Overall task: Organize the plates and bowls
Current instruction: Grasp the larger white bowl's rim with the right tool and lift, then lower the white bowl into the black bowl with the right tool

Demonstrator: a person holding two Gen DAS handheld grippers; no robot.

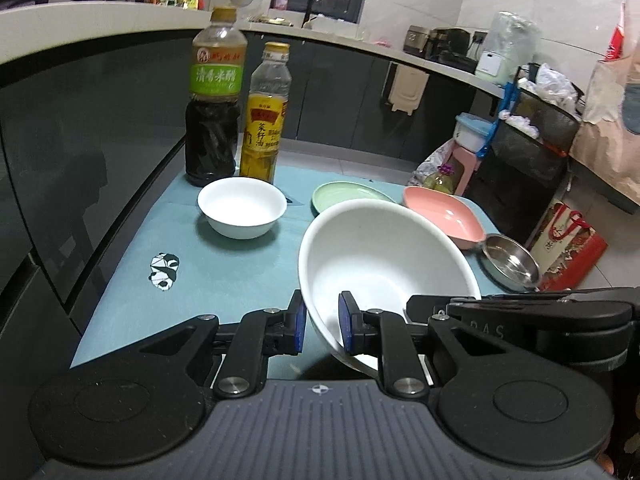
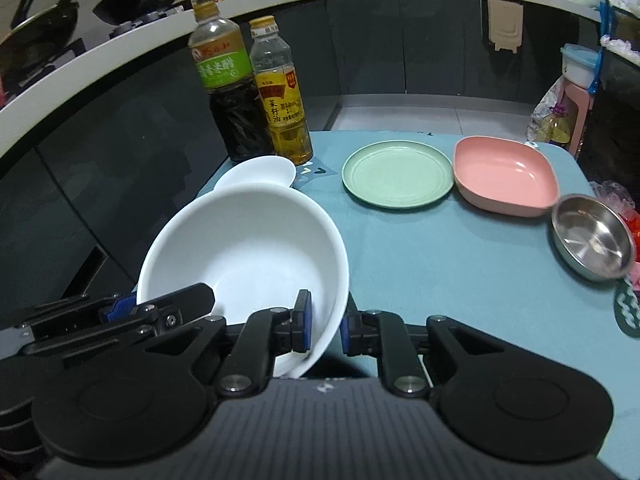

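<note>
Both claws clamp the large white bowl (image 1: 384, 264) at the table's (image 2: 460, 280) near edge, left gripper (image 1: 322, 322) on one rim, right gripper (image 2: 325, 322) opposite, likely to steady its tilt; the small white bowl (image 1: 242, 206) waits near the far-left corner, plausibly the nesting target.

Dim, soft focus (fisheye-warped edges).

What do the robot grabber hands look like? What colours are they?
Both look the same. The left gripper and right gripper have black jointed linkages with silver round bolts and blue pads on the fingertips. Behind sit two big black discs and a grey ribbed body with a small round emblem. No cables or sleeves show.
</note>
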